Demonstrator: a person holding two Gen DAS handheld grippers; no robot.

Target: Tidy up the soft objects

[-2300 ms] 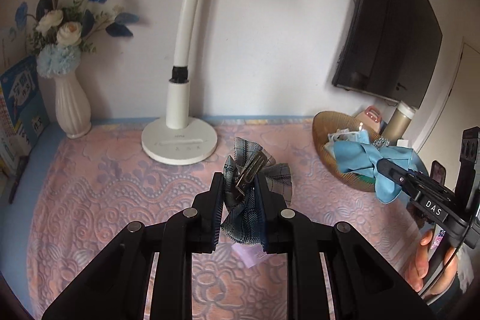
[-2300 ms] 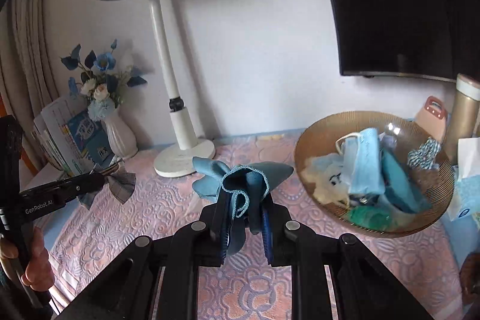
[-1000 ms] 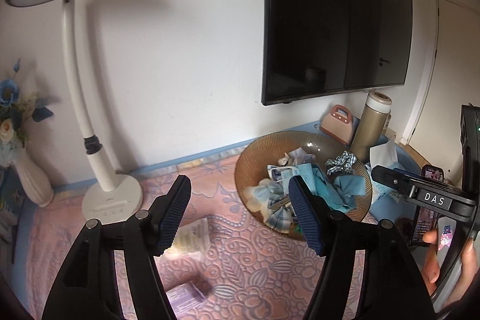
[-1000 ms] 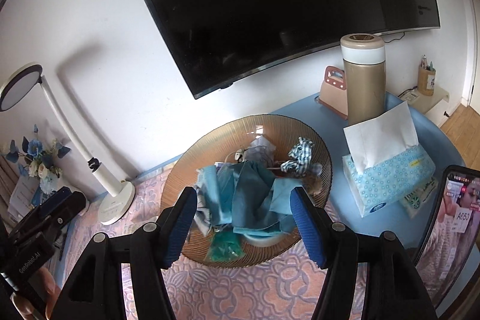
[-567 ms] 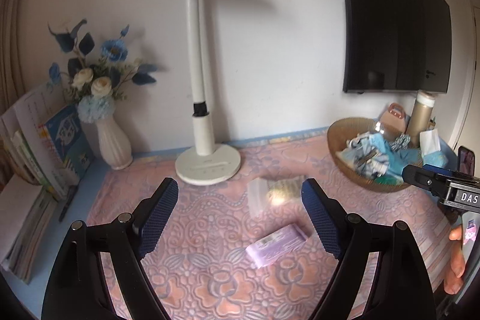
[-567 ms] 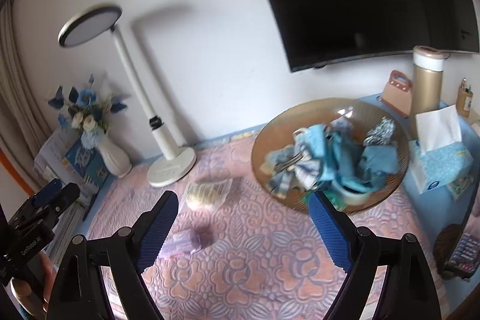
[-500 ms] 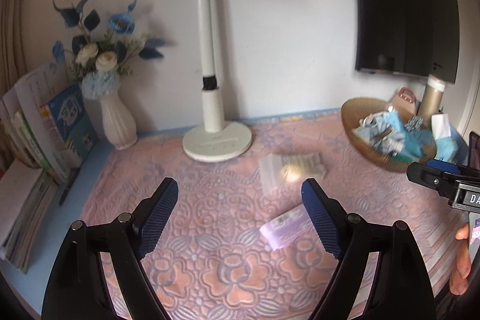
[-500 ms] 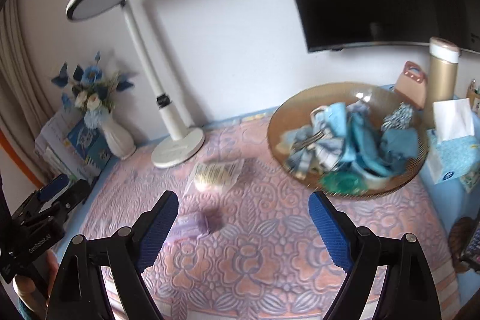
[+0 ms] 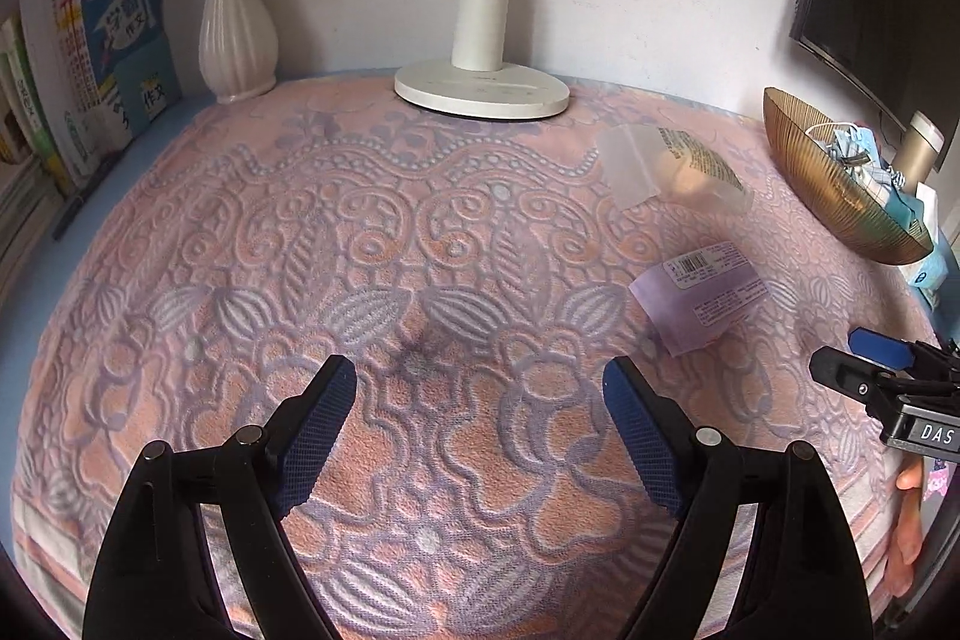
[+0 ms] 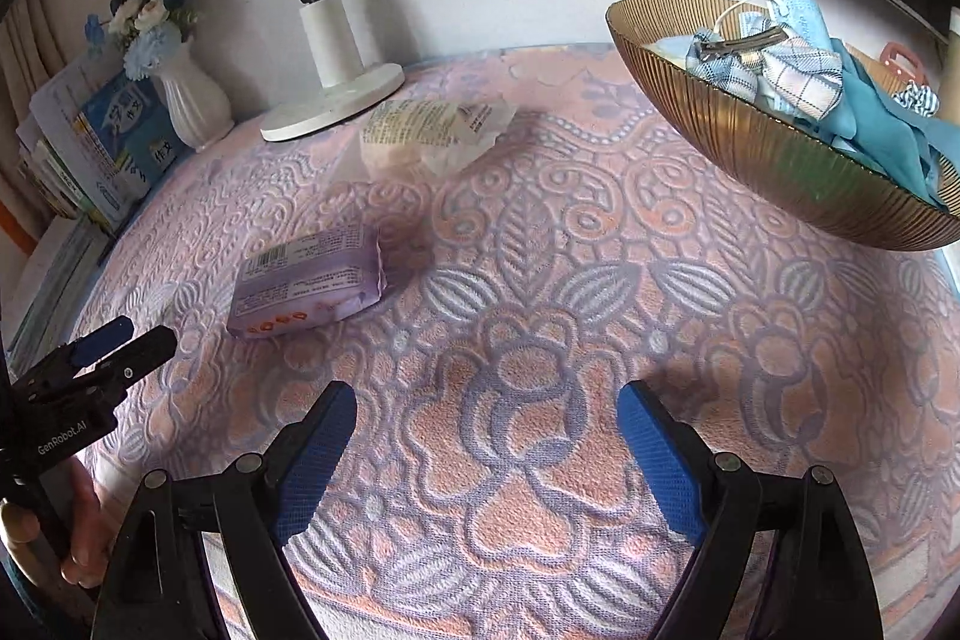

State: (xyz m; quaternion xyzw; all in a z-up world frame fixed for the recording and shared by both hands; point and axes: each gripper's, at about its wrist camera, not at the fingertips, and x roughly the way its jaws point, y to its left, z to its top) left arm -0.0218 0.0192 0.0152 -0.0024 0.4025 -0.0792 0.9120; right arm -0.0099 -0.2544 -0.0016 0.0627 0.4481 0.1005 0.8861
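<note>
I have both grippers low over the pink patterned cloth (image 10: 540,280). My left gripper (image 9: 480,424) has its jaws wide apart with nothing between them, and my right gripper (image 10: 486,436) is the same, jaws spread and holding nothing.

The soft things sit in the ribbed gold bowl (image 10: 780,142) at the right end of the table. In it I can see a plaid bow (image 10: 774,67) with a metal hair clip (image 10: 741,40) lying on top, a pale blue face mask (image 10: 798,13) with its white ear loop standing up behind the bow, and a teal cloth (image 10: 882,124) draped toward the right rim. A small striped blue-and-white piece (image 10: 915,94) shows at the far right; I can't tell what it is from this angle.

Two packets lie on the cloth outside the bowl. The purple packet (image 10: 309,280) is nearer me, with a barcode and lines of small print that I can't read. The clear plastic packet (image 10: 432,130) lies just in front of the white lamp base (image 10: 333,97), with printed text too fine to make out.

At the left, a white ribbed vase (image 10: 192,103) holds blue and white flowers (image 10: 144,16). Beside it stand books (image 9: 126,52), the front blue cover carrying the characters "作文". My left gripper's body reads "GenRobot.AI" in the right wrist view, and the right one shows "DAS" in the left wrist view.
</note>
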